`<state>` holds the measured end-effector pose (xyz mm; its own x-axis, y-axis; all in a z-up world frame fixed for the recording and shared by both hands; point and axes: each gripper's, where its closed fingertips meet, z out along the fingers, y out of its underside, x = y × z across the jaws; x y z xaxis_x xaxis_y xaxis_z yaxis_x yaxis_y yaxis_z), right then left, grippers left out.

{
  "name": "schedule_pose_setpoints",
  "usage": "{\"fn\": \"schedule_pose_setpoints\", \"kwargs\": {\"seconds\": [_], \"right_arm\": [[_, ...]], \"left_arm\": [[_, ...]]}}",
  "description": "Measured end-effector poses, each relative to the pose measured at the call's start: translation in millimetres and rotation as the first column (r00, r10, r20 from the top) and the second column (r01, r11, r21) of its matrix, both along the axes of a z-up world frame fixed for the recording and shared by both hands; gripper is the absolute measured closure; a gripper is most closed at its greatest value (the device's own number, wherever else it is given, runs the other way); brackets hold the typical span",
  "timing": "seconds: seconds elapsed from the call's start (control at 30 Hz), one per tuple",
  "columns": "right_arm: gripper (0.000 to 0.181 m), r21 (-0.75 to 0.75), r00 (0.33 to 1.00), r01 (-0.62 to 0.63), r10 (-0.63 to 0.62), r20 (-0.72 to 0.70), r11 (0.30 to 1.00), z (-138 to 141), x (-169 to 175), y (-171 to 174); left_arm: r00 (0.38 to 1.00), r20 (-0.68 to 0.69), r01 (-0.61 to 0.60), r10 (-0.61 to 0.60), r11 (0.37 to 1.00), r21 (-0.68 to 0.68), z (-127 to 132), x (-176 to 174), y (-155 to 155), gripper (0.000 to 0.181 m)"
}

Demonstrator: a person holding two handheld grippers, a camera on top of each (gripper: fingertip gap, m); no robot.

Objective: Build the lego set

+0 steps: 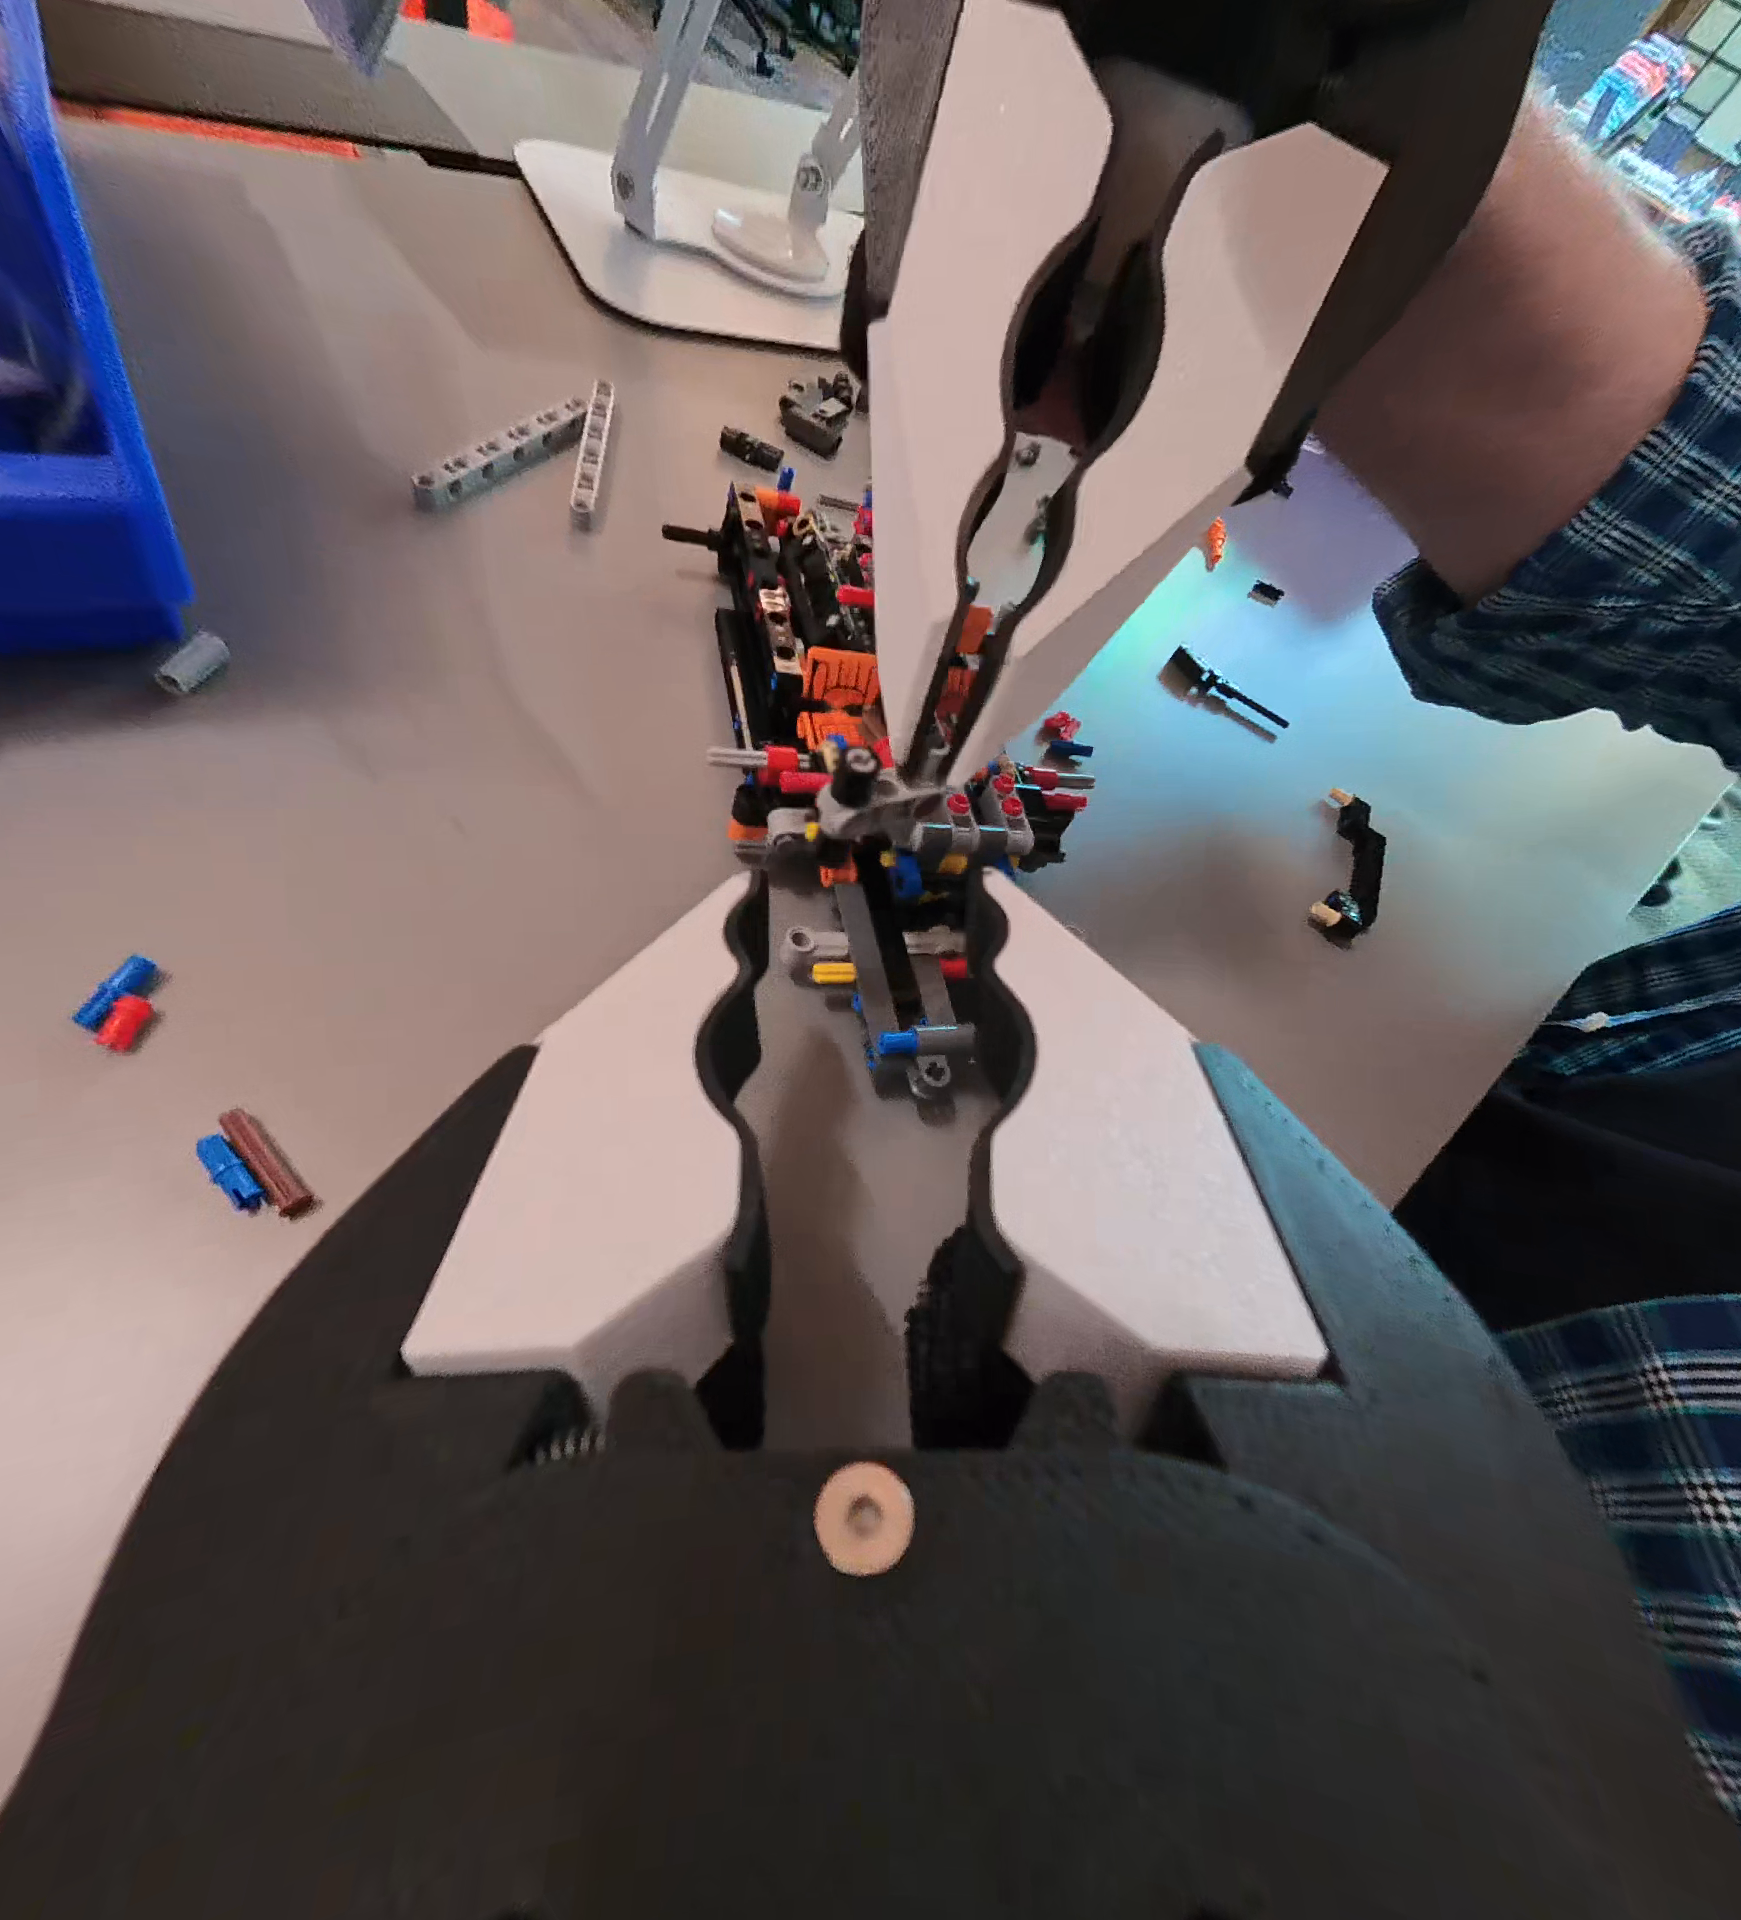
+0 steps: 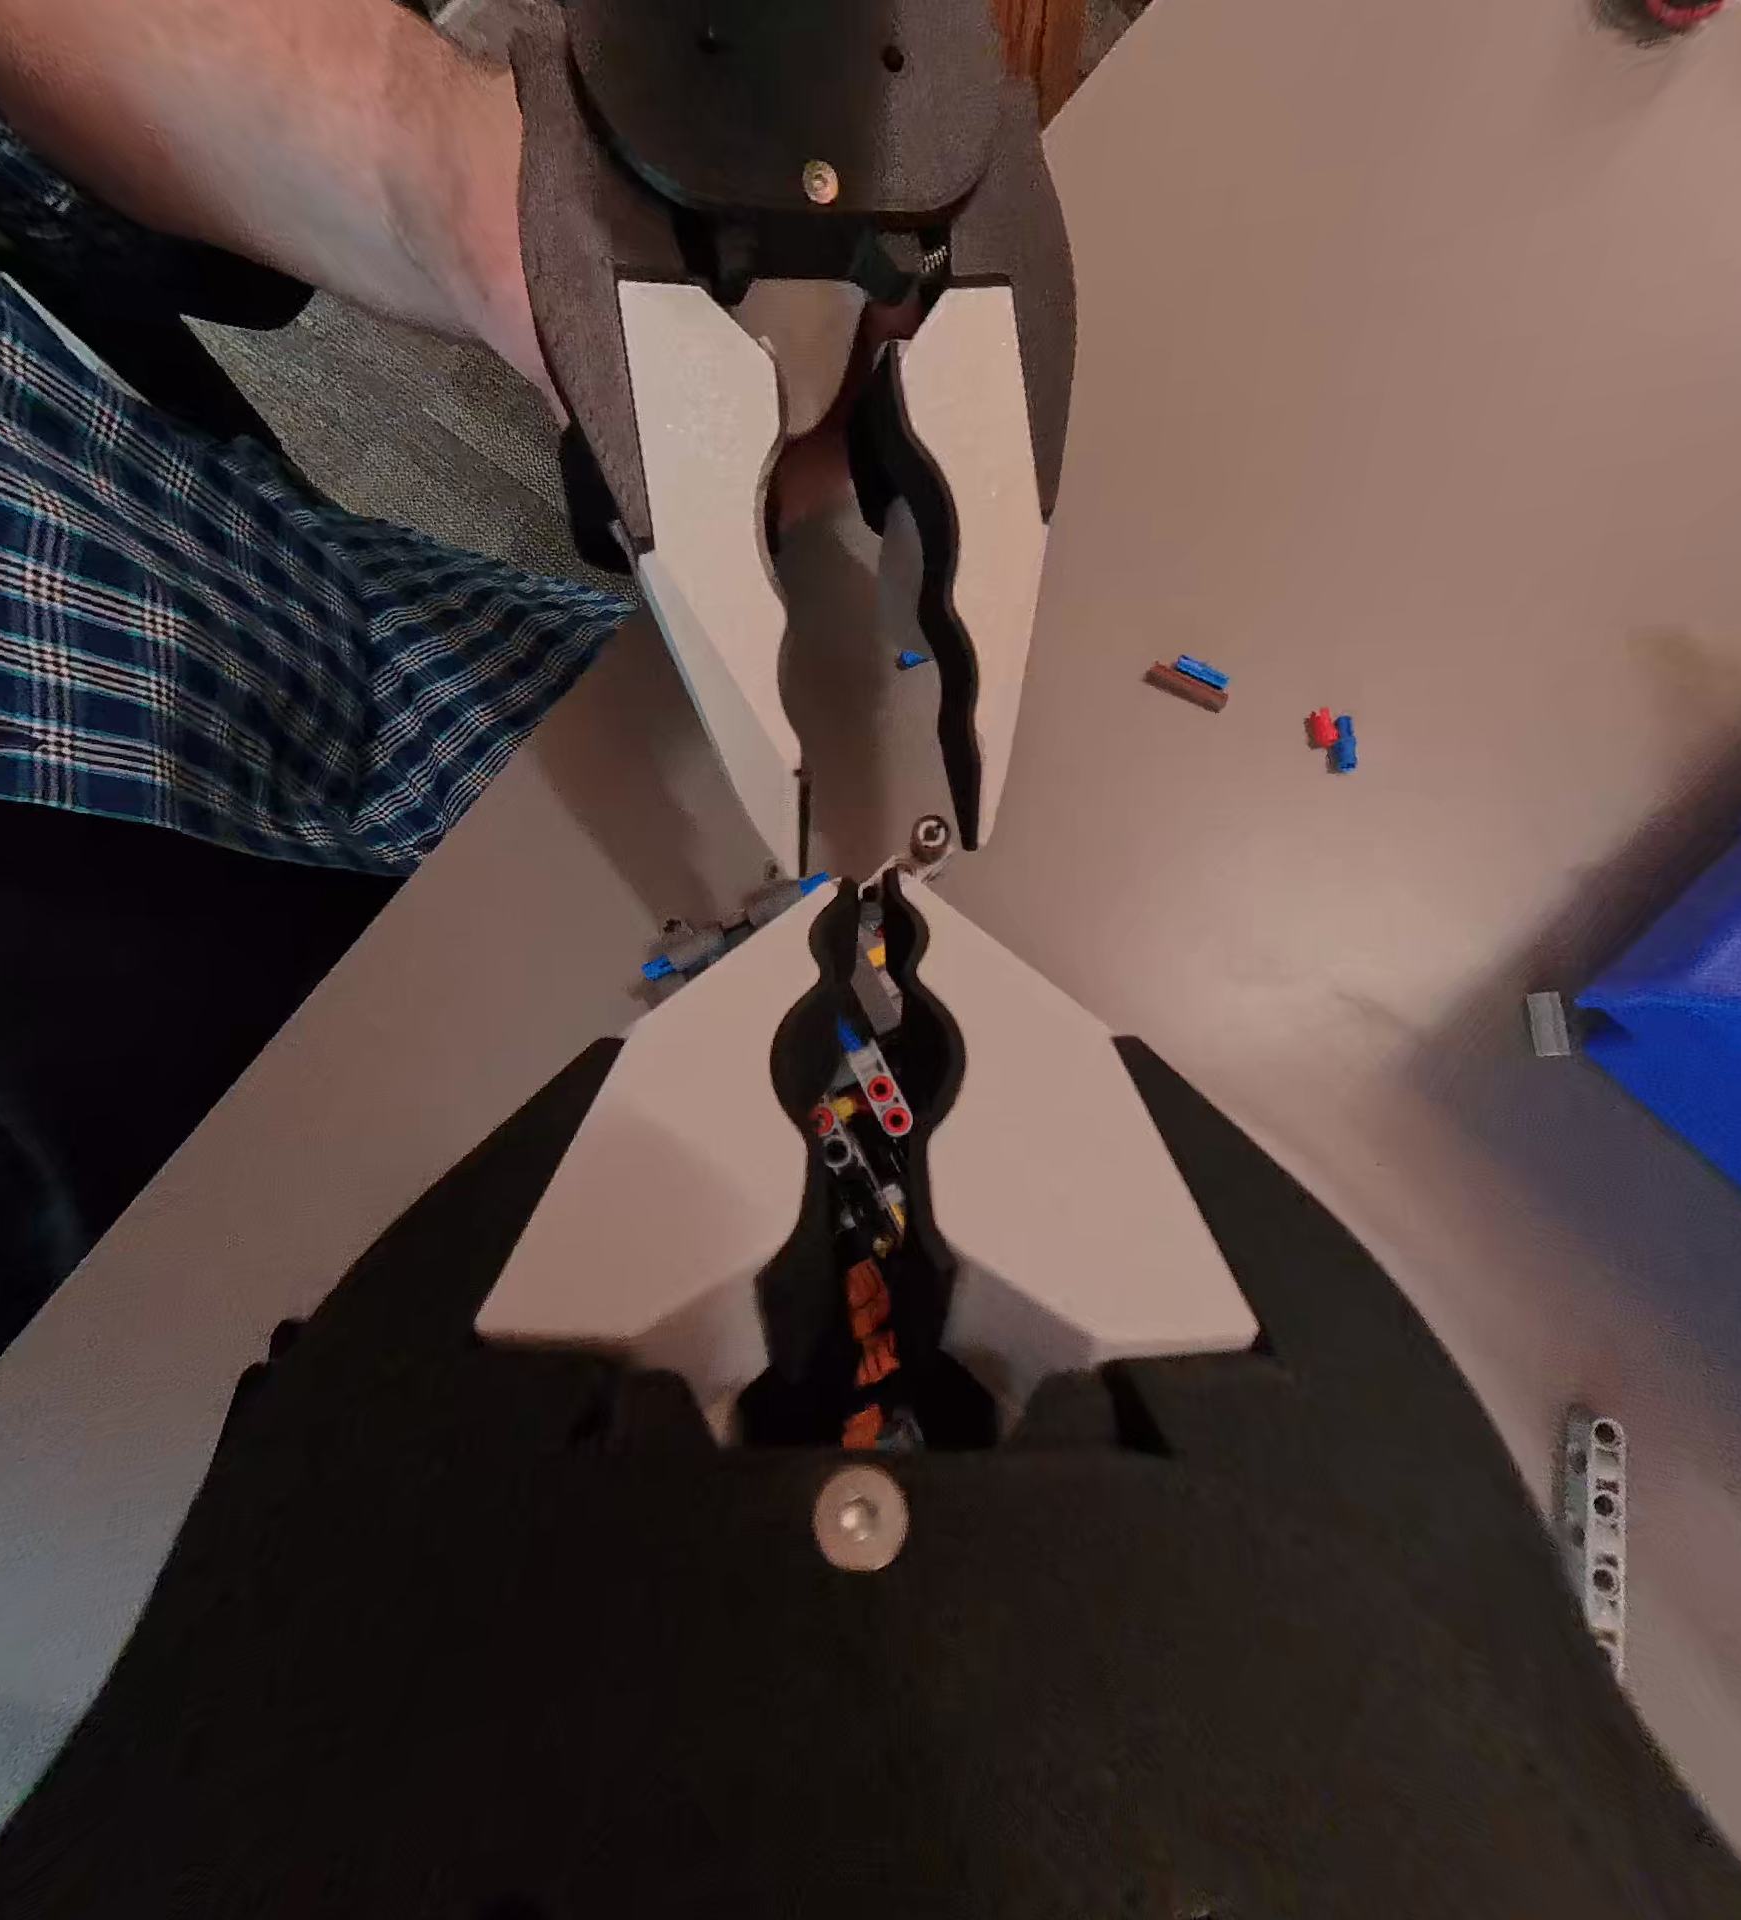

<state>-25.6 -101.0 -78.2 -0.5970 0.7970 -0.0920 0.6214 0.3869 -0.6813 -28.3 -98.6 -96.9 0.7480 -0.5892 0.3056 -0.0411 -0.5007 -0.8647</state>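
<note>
The lego model (image 1: 804, 665), a long black build with orange, red and blue parts, lies on the grey table (image 1: 430, 831). My left gripper (image 1: 871, 883) is open, its jaws either side of the model's narrow near end; table shows between the left finger and the model. My right gripper (image 1: 923, 769) comes down from above, its tips pinched on a small grey piece (image 1: 881, 812) on top of the model. In the right wrist view my right gripper (image 2: 871, 894) is nearly closed over the model (image 2: 871, 1112), facing the open left gripper (image 2: 887, 847).
A blue bin (image 1: 35, 520) stands at the far left. Loose parts lie around: grey and white beams (image 1: 502, 457), blue and red pins (image 1: 118, 1003), a blue pin with a brown axle (image 1: 258, 1164), black pieces (image 1: 1354, 862) on the right. A white stand base (image 1: 700, 239) is behind. Left and right tips are no more than a few centimetres apart.
</note>
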Motion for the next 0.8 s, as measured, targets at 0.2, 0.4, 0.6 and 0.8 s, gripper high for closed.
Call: {"fn": "schedule_pose_setpoints", "kwargs": {"seconds": [0.2,0.4,0.6,0.8], "right_arm": [[0.179,-0.005,1.000,-0.024,0.024,0.002,1.000,0,2,-7],[0.179,-0.007,1.000,-0.024,0.024,0.000,1.000,1,4,-7],[0.179,-0.006,1.000,-0.023,0.023,-0.002,1.000,2,6,-7],[0.179,-0.013,1.000,-0.017,0.017,-0.008,1.000,3,7,-5]], "left_arm": [[0.999,0.032,0.019,-0.020,1.000,0.017,3,3,1,0.151],[0.998,0.039,0.041,-0.042,0.999,0.032,4,10,0,0.160],[0.998,0.047,0.040,-0.042,0.999,0.034,4,11,1,0.162],[0.998,0.052,0.039,-0.042,0.998,0.044,6,12,3,0.164]]}}
